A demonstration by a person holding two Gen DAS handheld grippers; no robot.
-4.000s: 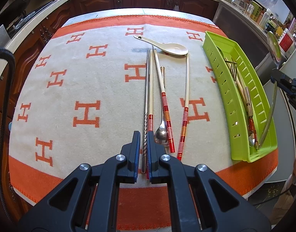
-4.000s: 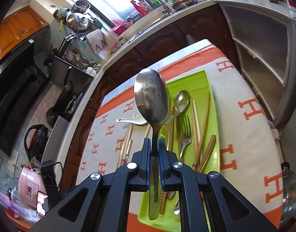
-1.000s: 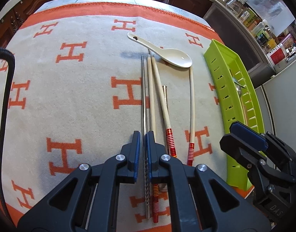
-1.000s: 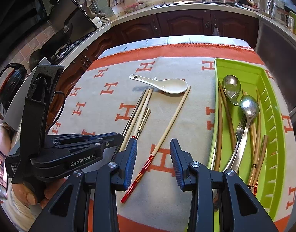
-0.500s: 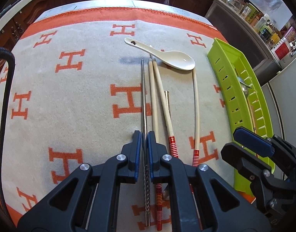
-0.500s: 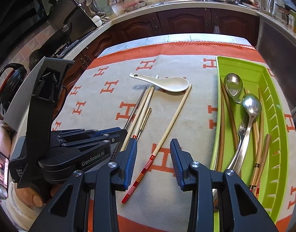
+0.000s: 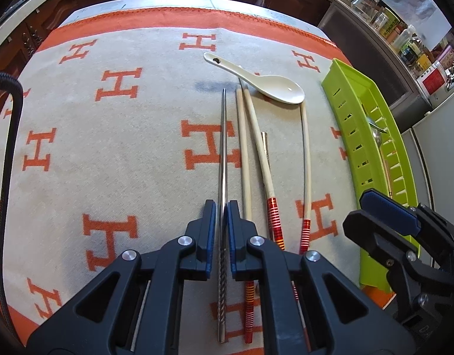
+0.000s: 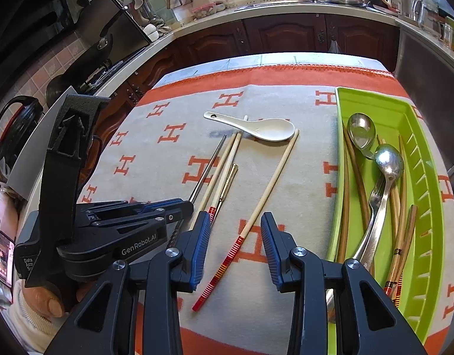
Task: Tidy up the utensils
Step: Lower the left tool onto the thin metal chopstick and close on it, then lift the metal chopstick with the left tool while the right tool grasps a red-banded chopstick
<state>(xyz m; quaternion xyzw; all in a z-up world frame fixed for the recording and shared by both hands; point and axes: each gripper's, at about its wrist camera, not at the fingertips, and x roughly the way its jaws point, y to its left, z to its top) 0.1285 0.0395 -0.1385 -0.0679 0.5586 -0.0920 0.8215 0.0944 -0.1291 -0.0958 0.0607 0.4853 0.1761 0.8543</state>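
A kitchen table covered by a cream and orange blanket (image 7: pixel 123 136) patterned with letter H shapes. The landmark is a white ceramic soup spoon (image 7: pixel 256 81) lying near the far middle of the blanket.

The left gripper (image 7: pixel 221 207) points steeply down, its blue-padded jaws almost closed around a metal chopstick (image 7: pixel 224 148). The chopstick's tip lies just left of the soup spoon's handle, and its twisted end runs back between the jaws. Half a second earlier the jaws pinched it slightly tighter; they have since eased a little. The frames do not make clear whether the pads press on it.

Beside the metal chopstick, toward the soup spoon's bowl, lie two wooden chopsticks with red banded ends (image 7: pixel 258 148), a thin gold-coloured handle (image 7: pixel 265 145) and a third wooden chopstick (image 7: pixel 307 159) reaching to the spoon's bowl.

The right gripper (image 8: pixel 235 242) hangs with its jaws apart and nothing in them, above the red end of that third chopstick (image 8: pixel 268 189). Four seconds ago it gripped a large metal spoon; that spoon (image 8: pixel 386 177) now lies in the green plastic tray (image 8: pixel 434 207), right of the soup spoon, with another metal spoon (image 8: pixel 361 131), a fork (image 8: pixel 375 201) and several wooden chopsticks. Over the last second this gripper has not shifted.

The hand (image 8: pixel 49 301) holding the left gripper shows at the lower left of the right wrist view.
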